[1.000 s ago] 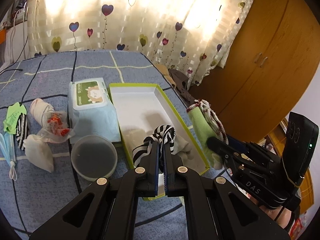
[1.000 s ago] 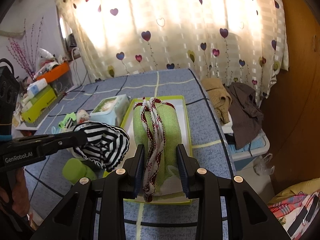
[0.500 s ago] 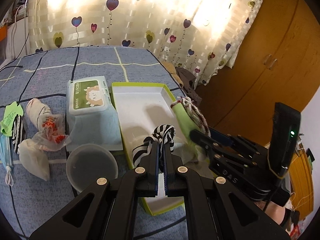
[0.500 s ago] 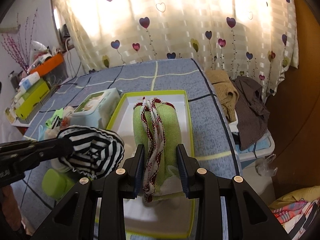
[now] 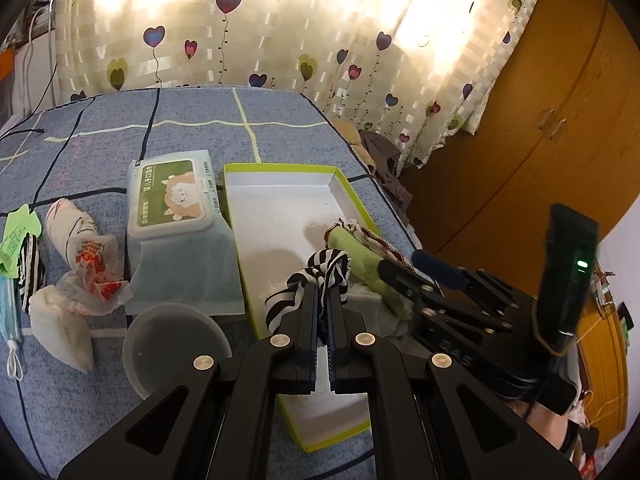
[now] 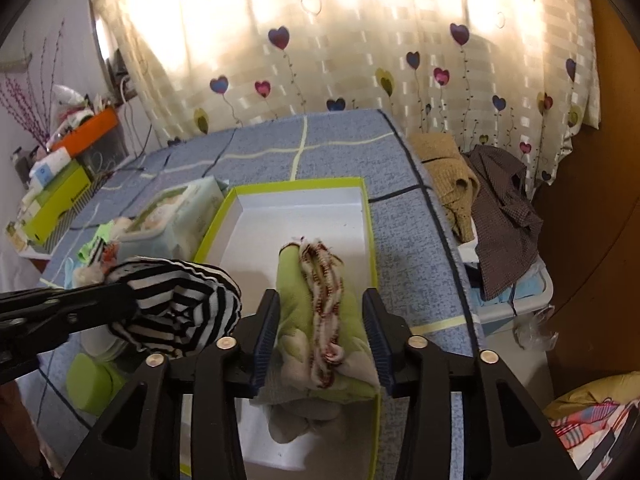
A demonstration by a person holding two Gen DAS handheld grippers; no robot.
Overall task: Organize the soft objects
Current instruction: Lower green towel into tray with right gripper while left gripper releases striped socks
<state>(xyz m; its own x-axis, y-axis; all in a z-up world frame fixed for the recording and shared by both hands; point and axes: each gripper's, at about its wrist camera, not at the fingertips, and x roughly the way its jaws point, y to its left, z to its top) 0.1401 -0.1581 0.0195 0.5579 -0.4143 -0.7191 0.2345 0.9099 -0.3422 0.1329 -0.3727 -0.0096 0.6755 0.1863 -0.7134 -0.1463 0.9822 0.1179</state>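
My left gripper point(image 5: 325, 294) is shut on a black-and-white striped cloth point(image 5: 320, 270), held over the near part of a white box with a lime rim point(image 5: 280, 208). My right gripper point(image 6: 322, 312) stands wider now, its pads beside a green cloth with red-and-white trim point(image 6: 316, 300) that lies in the box point(image 6: 304, 216). From the left wrist view the green cloth point(image 5: 360, 246) rests on the box floor against the right wall, with the right gripper point(image 5: 390, 272) at it. The striped cloth point(image 6: 180, 308) hangs left of the right gripper.
A wet-wipes pack point(image 5: 172, 196) lies left of the box. A round grey lid point(image 5: 172, 348), white socks point(image 5: 60, 320), a plastic wrapper point(image 5: 94, 268) and a face mask point(image 5: 10, 312) lie at the left. Clothes point(image 6: 480, 188) hang off the bed's right edge.
My right gripper has lowered the green cloth into the box and its jaws have widened. My left gripper still holds the striped cloth, a little farther over the box.
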